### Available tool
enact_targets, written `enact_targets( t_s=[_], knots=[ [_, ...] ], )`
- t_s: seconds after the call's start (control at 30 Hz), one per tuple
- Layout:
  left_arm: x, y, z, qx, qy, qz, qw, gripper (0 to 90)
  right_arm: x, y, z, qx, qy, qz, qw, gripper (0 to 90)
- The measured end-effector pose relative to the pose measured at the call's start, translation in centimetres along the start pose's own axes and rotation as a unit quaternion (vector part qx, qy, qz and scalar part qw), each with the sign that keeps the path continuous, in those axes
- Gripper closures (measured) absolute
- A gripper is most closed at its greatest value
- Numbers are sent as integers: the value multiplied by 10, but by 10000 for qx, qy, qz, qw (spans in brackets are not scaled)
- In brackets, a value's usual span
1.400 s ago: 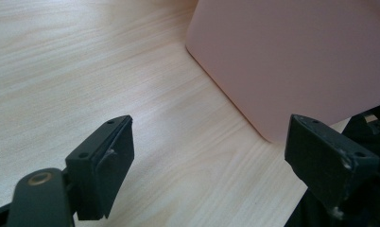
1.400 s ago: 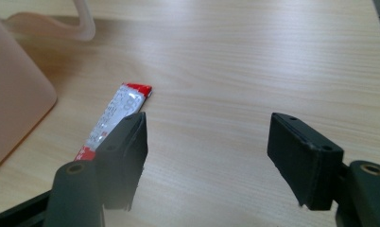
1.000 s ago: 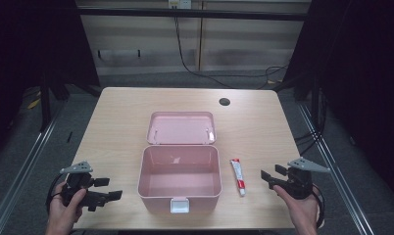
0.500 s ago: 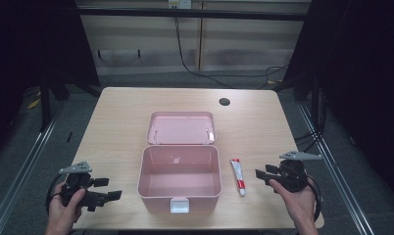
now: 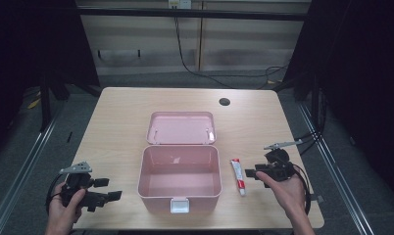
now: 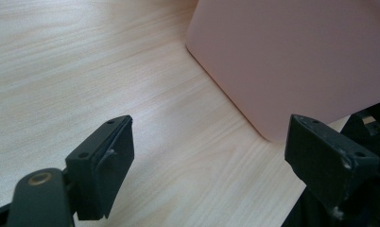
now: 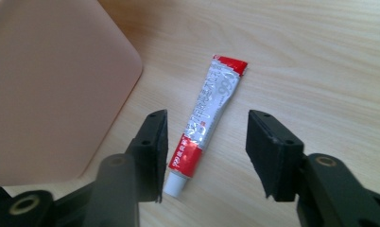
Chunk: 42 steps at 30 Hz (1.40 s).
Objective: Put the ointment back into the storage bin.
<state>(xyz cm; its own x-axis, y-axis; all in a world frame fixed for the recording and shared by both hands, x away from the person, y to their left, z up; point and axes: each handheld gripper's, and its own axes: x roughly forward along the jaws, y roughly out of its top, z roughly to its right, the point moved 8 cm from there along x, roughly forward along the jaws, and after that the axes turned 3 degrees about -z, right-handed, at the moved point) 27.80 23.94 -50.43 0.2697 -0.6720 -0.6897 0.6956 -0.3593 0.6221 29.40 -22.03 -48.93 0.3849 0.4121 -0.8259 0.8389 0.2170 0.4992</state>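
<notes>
A pale pink rectangular plastic box (image 5: 180,178) sits open near the front of the light wooden counter (image 5: 116,127), its hinged lid (image 5: 181,128) lying back flat behind it. Just beside the box's right wall lies a small white and red tube (image 5: 238,176), cap toward the person. The right tongs (image 5: 256,172), held in the right hand (image 5: 285,193), are released; in the right gripper view the tube (image 7: 208,118) lies on the counter between the spread jaws, nearer the left one. The left tongs (image 5: 109,189), in the left hand (image 5: 65,208), are also released, well apart from the box's left wall (image 6: 292,61)
</notes>
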Motion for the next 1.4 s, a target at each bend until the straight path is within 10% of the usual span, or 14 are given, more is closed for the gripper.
enact_targets(
  t_s=[0.57, 1.4],
  knots=[
    [1, 0, 0, -1, 1, -15, 10000, 165, 17, 13, -4, 16, 131, -801, 9967, 576],
    [1, -1, 0, -12, -16, -50, 10000, 165, 45, 14, -5, 368, -100, -2047, 9781, 675]
  ],
)
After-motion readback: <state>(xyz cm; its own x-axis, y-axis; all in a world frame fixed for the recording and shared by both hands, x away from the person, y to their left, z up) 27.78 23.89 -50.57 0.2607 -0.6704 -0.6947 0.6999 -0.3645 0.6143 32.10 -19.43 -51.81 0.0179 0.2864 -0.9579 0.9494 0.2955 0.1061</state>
